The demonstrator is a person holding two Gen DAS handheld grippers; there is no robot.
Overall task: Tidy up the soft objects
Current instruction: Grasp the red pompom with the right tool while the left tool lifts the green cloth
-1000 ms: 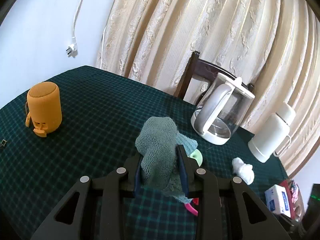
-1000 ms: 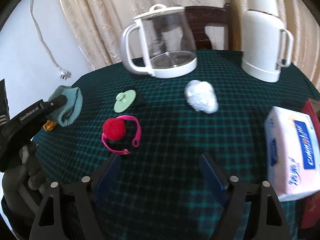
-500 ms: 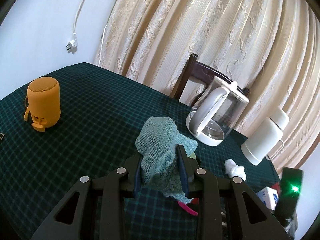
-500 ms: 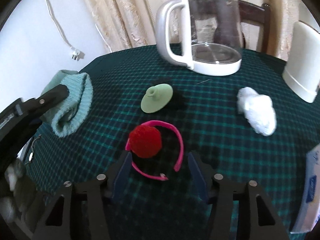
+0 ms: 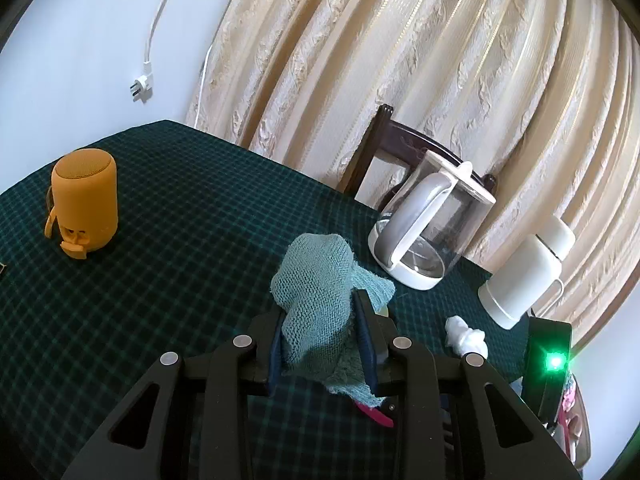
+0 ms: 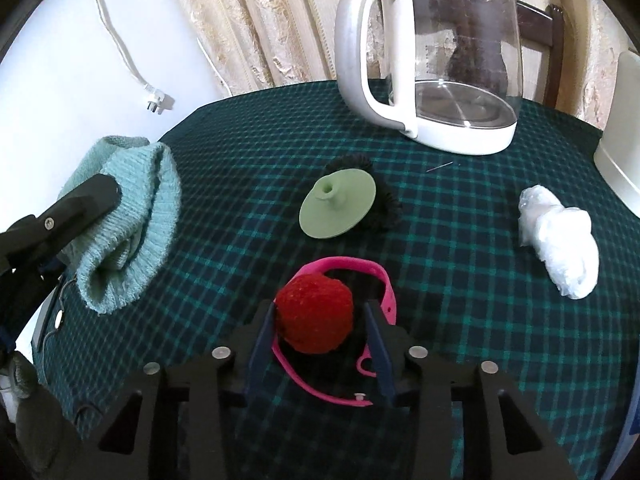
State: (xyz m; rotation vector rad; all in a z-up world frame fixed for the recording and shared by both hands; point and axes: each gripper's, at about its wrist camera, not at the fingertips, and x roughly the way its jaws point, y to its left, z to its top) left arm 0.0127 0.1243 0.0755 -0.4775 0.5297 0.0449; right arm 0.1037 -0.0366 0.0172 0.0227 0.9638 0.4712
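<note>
Knitted teal cloth (image 5: pixel 316 300) is sitting clamped between the jaws of the left gripper (image 5: pixel 322 344), held clear above the checked tablecloth (image 5: pixel 180 240); we are noting no change in that grasp against a second ago, only that the camera has drawn back from the orange speaker (image 5: pixel 84 204). From the right wrist view the same cloth (image 6: pixel 128 220) is hanging at the far left edge of the table.

Moving rightward, we are recording the main change. The right gripper (image 6: pixel 320 340), which was hovering wide open and well short of the red ball (image 6: pixel 314 316), has advanced so that its parted fingers are now straddling the ball, the left pad appearing to touch it and the right pad standing just apart. We are judging the jaws as not yet closed on it. The ball is resting on the tablecloth inside the curve of the pink band (image 6: pixel 360 280).

Beyond lie the green disc (image 6: pixel 338 210) and, further right, the white wad (image 6: pixel 560 236), both untouched, near the kettle (image 6: pixel 440 60).

We are reading this as a second soft item about to be gripped. One risk: the band may be pinched along with the ball.
</note>
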